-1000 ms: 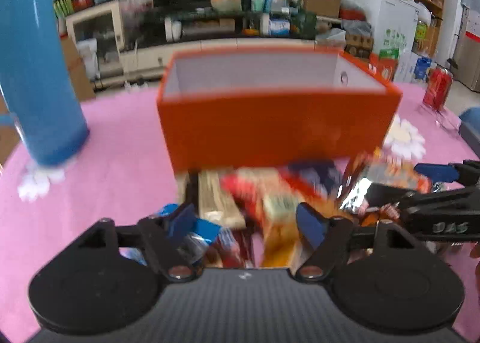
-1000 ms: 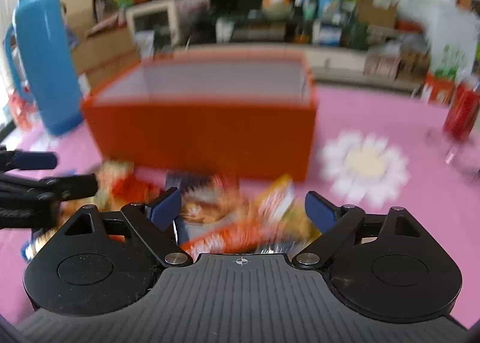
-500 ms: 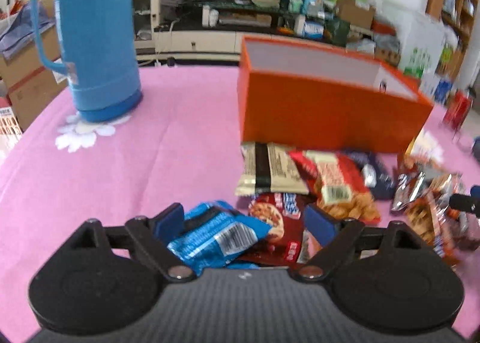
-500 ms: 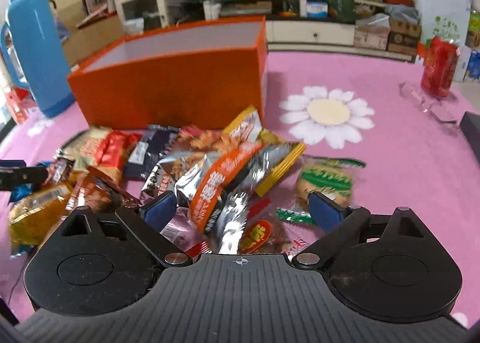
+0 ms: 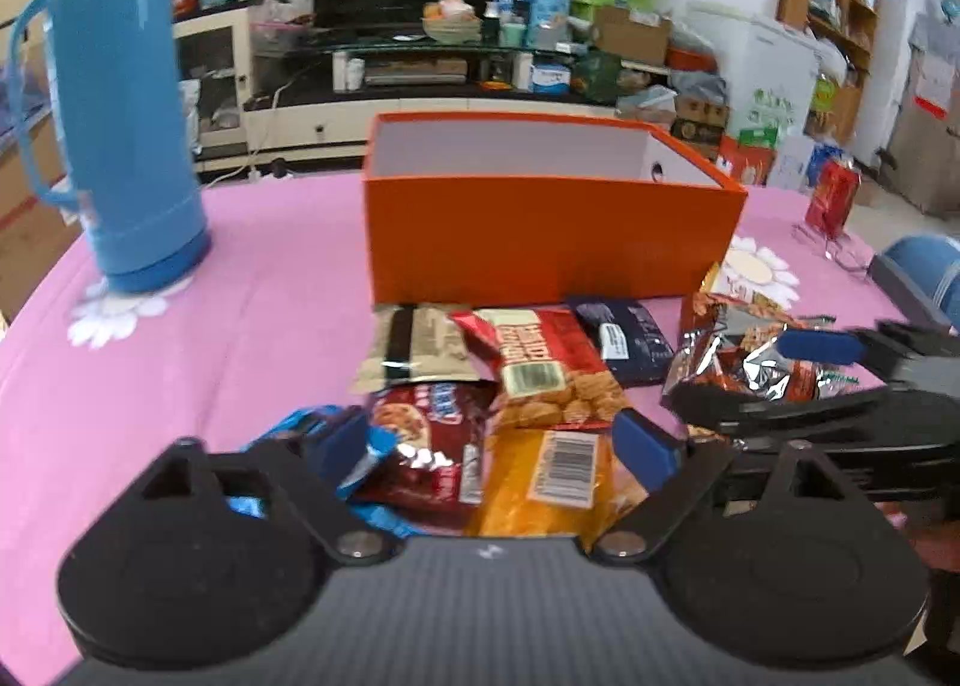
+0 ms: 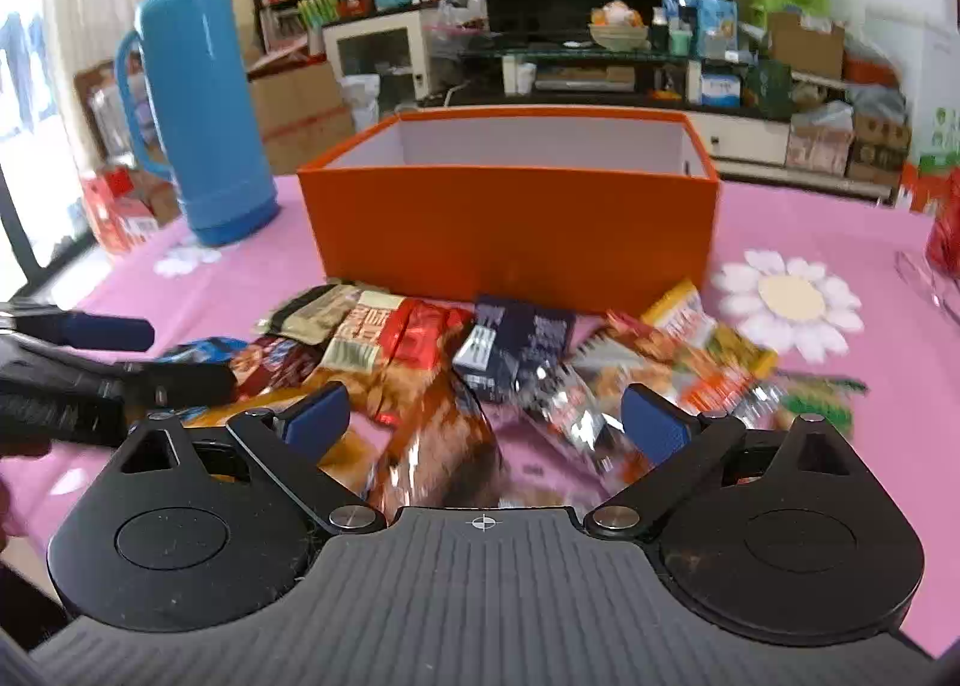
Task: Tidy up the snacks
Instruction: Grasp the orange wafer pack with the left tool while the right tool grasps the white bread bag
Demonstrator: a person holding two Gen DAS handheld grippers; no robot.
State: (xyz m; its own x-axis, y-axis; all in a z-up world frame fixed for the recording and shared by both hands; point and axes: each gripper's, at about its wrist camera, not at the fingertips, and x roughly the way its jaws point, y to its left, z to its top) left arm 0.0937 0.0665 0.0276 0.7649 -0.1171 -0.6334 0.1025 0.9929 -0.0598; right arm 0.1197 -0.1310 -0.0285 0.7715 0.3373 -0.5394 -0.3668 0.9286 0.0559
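An open orange box (image 5: 552, 230) (image 6: 510, 230) stands on the pink tablecloth, and no snack shows inside it. Several snack packets lie heaped in front of it: a beige one (image 5: 414, 347), a red one (image 5: 540, 368), a dark navy one (image 5: 624, 338) (image 6: 516, 347). My left gripper (image 5: 495, 446) hovers over a dark red cookie packet (image 5: 420, 434) and a yellow packet (image 5: 540, 482); its jaws are closing, pads not pressing. My right gripper (image 6: 486, 428) is open over a reddish-brown packet (image 6: 438, 446). Each gripper appears in the other's view, right gripper (image 5: 828, 374) and left gripper (image 6: 144, 356).
A tall blue thermos (image 5: 120, 116) (image 6: 204, 104) stands at the table's left. A red can (image 5: 831, 203) is at the far right, near a white daisy print (image 6: 786, 296). A blue chair (image 5: 924, 260) sits beyond the right edge. Shelves and a TV stand lie behind.
Both grippers have drawn back from the orange box, so the whole pile now shows. The left view swung left toward the thermos, then back to centre on the box.
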